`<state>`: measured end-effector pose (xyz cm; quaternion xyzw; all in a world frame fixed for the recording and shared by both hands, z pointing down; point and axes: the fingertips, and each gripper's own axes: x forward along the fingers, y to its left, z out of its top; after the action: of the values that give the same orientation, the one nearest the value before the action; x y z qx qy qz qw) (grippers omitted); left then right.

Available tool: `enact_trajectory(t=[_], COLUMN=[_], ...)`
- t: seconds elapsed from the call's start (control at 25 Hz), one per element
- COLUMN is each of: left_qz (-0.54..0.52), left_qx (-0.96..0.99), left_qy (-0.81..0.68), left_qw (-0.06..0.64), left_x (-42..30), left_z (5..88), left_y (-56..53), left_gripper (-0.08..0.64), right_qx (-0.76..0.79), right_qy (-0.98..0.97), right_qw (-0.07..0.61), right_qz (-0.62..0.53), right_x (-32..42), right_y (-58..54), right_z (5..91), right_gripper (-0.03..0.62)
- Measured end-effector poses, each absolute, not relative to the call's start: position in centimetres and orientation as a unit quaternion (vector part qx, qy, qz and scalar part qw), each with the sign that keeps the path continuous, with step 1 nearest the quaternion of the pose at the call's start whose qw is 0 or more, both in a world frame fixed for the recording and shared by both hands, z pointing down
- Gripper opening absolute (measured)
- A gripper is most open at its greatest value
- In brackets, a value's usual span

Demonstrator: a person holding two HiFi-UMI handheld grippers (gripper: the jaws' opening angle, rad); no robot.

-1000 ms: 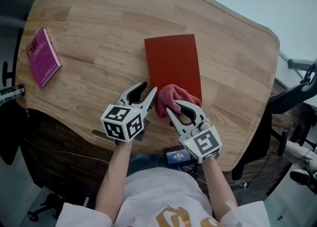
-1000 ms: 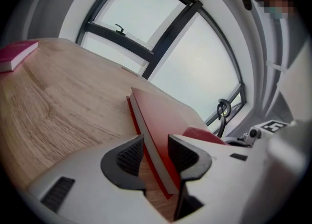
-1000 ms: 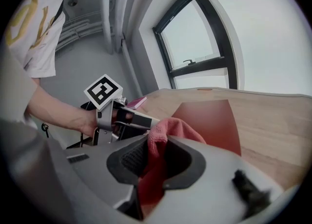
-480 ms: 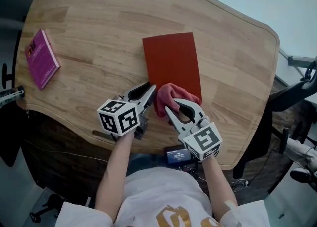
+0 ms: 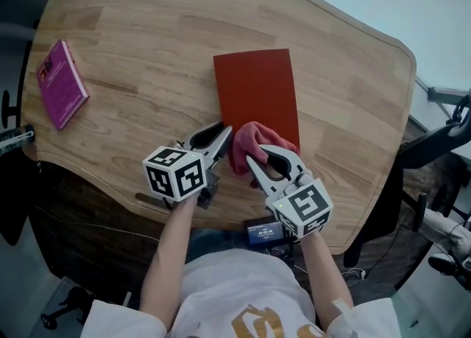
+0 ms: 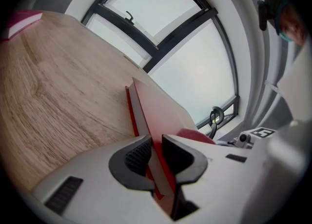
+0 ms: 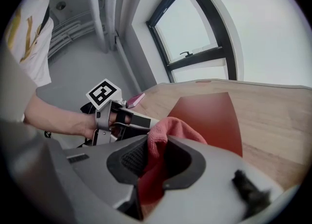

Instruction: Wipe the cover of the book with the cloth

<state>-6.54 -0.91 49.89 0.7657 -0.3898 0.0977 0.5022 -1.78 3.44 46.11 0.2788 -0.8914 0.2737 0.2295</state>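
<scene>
Left claw [image 5: 221,132] [image 6: 156,143] first: its jaws have just been closing, and the red book [image 5: 257,90] [image 6: 155,105] sits right between them, ribbed pads pinching the book's near left corner, one pad on either face of that thin edge. It reaches in from the near edge of the tabletop [image 5: 147,42], pointing away from the person and angled downward, marker cube [image 5: 176,174] riding behind the jaws and rolled so one corner points up. The left forearm [image 5: 173,255] runs straight back over the near edge to the person's body. Over to the right claw [image 5: 260,158] [image 7: 157,146]: jaws narrow and clamped on the pink-red cloth [image 5: 252,141] [image 7: 168,129], which bunches up out of the grip and bulges forward past the fingertips. That claw also slopes down and away, turned a little inward toward its partner, its own cube [image 5: 305,208] nearest the person and the right forearm [image 5: 320,270] bare behind it. The two claws sit close side by side, the wad of cloth between them. The cloth rests on the near end of the book's cover, toward the near right corner, touching it. The book lies flat, long side running from near edge to far edge, a little right of the tabletop's middle and closer to the near edge than the far one. Well apart, by the left edge of the tabletop, lies a magenta book [image 5: 62,85] [image 7: 134,100], untouched.
</scene>
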Motion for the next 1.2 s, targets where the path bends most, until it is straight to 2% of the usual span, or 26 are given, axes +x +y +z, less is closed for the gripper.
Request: enact_trajectory(t=[0.28,0.84,1.2], left_qz=[0.132,0.185,0.207], left_qx=[0.778,0.790,0.791], left_qy=[-0.353,-0.312,-0.253], left_qw=[0.502,0.495,0.517], left_x=[-5.3,-4.6,-2.3], left_z=[50.0,50.0,50.2], left_y=[0.2,0.7,2.6], left_gripper=[0.077,0.081,0.078], right_qx=[0.273,0.268,0.263], right_qy=[-0.886,-0.888,-0.887], right_qw=[0.265,0.278,0.289], right_qz=[0.264,0.252,0.247], right_x=[-1.3,-1.3,-0.5], right_y=[2.2,0.0,-0.9], right_z=[46.2,46.1,46.4], right_gripper=[0.084,0.084,0.084])
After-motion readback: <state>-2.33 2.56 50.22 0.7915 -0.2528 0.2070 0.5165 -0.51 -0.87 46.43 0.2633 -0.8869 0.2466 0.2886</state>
